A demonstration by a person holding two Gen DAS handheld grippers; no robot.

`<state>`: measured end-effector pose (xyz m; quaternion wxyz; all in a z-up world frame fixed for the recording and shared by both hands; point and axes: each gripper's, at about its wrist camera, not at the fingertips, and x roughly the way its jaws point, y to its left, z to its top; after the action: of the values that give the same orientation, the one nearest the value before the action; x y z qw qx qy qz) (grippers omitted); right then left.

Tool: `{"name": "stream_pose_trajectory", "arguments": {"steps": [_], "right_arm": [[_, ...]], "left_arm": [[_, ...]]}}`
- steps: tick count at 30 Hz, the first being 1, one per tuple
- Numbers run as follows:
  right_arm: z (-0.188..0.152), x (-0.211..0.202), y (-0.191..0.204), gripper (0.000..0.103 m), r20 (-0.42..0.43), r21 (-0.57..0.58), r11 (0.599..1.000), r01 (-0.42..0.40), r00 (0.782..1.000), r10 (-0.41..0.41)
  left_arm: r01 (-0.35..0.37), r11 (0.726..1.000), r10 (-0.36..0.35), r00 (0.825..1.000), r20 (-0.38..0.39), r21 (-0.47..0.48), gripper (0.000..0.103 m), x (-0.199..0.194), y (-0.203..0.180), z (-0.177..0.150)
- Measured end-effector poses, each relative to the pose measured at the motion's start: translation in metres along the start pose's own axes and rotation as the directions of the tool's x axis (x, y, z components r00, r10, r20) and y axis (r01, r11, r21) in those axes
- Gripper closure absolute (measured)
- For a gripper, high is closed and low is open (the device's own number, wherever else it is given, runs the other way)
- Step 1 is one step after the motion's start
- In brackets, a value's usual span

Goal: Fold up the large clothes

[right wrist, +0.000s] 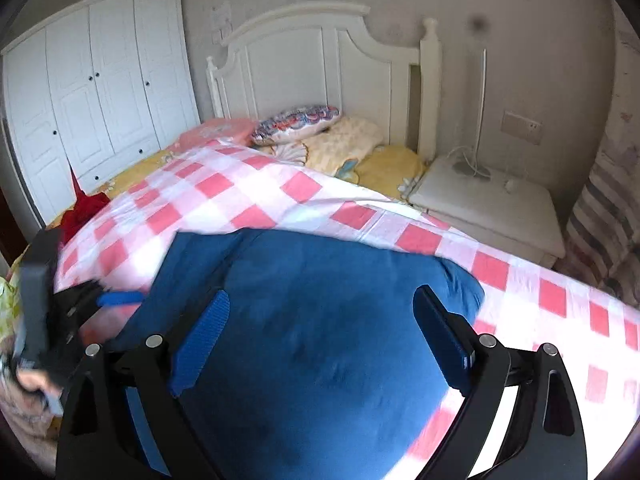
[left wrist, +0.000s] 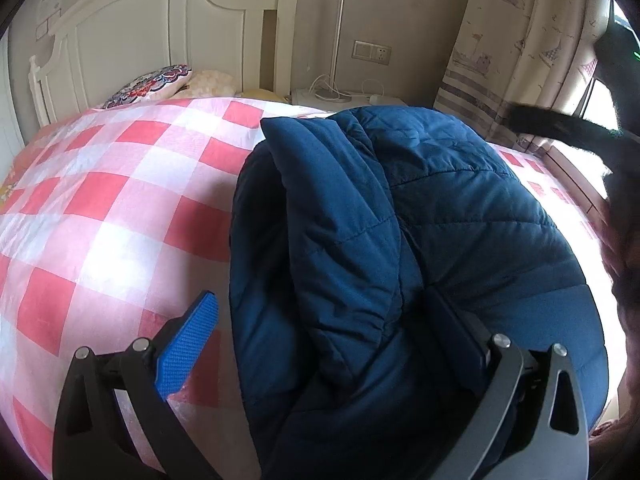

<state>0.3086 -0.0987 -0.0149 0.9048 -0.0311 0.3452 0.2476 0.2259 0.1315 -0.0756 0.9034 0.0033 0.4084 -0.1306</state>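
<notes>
Blue padded jacket (left wrist: pixel 400 240) lies partly folded on checked quilt (left wrist: pixel 120 208); left gripper (left wrist: pixel 320 332) gapes astride a fold, unclamped; right gripper (right wrist: pixel 320 332) wide, empty; further folds apparently remain.

We count one blue jacket (left wrist: pixel 420 220) | two grippers: left (left wrist: pixel 320 344), right (right wrist: pixel 320 332) | one patterned pillow (right wrist: pixel 296 120) at eleven o'clock | one lamp (right wrist: pixel 478 120) at one o'clock
</notes>
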Motion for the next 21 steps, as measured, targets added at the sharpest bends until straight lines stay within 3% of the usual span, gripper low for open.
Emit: {"name": "stream_pose_trajectory", "arguments": {"steps": [3, 6, 12, 15, 18, 21], "right_arm": [[0.008, 0.046, -0.017, 0.014, -0.104, 0.050, 0.999, 0.003, 0.995, 0.003], [-0.005, 0.079, -0.012, 0.012, -0.156, -0.043, 0.999, 0.025, 0.987, -0.031], [-0.010, 0.083, -0.006, 0.012, -0.180, -0.087, 0.995, 0.050, 0.981, -0.065], [0.013, 0.078, 0.003, 0.015, -0.236, -0.111, 0.991, 0.070, 0.967, -0.094], [0.038, 0.061, 0.033, 0.018, -0.153, -0.150, 0.989, -0.011, 0.988, -0.012], [0.041, 0.082, 0.072, 0.021, -0.196, -0.269, 0.962, -0.040, 0.981, -0.014]], "left_arm": [[0.008, 1.000, -0.008, 1.000, 0.000, -0.009, 0.002, 0.001, 0.003, 0.000], [0.006, 1.000, -0.006, 1.000, -0.001, -0.015, 0.002, 0.003, 0.004, 0.000], [0.025, 0.999, -0.025, 1.000, -0.002, -0.028, 0.002, 0.005, 0.006, 0.000], [0.028, 0.999, -0.028, 1.000, 0.009, -0.037, 0.002, 0.005, 0.006, -0.002], [0.035, 0.998, -0.034, 0.999, 0.014, -0.045, 0.002, 0.005, 0.008, -0.003], [0.045, 0.998, -0.044, 0.999, 0.015, -0.052, 0.002, 0.006, 0.010, -0.004]]}}
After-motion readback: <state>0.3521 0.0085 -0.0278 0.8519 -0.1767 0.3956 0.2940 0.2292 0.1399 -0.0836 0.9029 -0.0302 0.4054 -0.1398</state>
